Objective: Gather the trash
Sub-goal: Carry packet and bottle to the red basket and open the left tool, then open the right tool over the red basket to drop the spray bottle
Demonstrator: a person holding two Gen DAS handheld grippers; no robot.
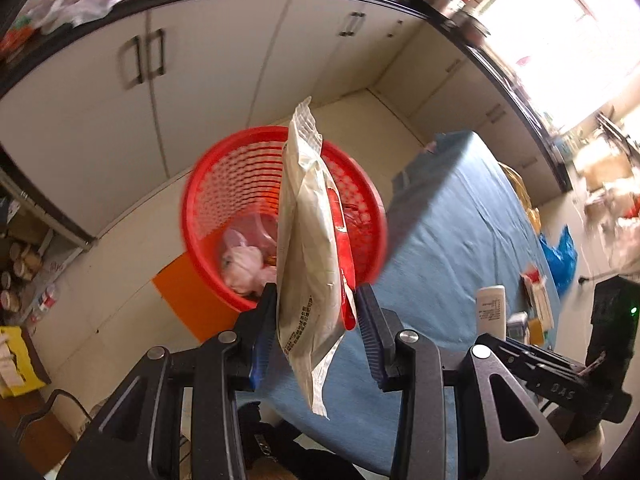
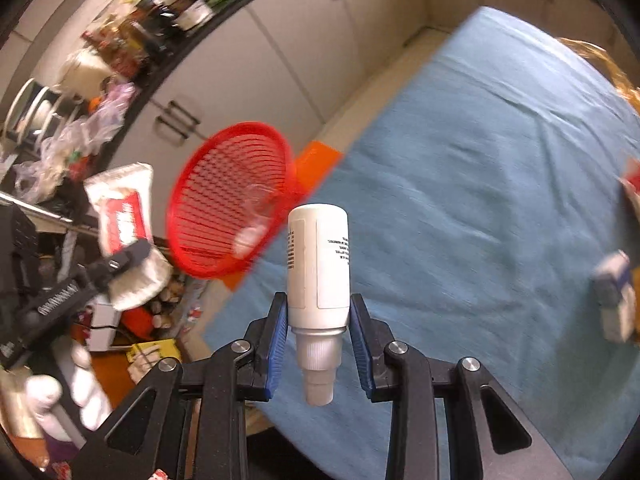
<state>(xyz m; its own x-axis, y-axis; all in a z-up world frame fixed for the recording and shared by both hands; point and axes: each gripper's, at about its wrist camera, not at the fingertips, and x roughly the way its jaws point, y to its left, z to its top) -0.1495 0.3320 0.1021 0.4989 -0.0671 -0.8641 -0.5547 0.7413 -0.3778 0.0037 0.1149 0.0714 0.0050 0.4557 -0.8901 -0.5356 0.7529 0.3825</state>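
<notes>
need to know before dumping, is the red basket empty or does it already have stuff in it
Not empty. The left wrist view shows crumpled pink and clear plastic trash lying at the bottom of the red basket.

- The left gripper (image 1: pixel 316 304) is pointing steeply down, its blue-padded fingers (image 1: pixel 262 332) pressing both sides of a packet (image 1: pixel 308 248).
- The packet is standing on edge between the pads, jutting out past the fingertips.
- The right gripper (image 2: pixel 319 316) is also tilting steeply down, its pads (image 2: pixel 276 344) clamping a white bottle (image 2: pixel 318 264).
- The bottle is sitting cap-end toward the wrist, base outward.
- In the right wrist view, the left gripper is showing at the far left.
</notes>
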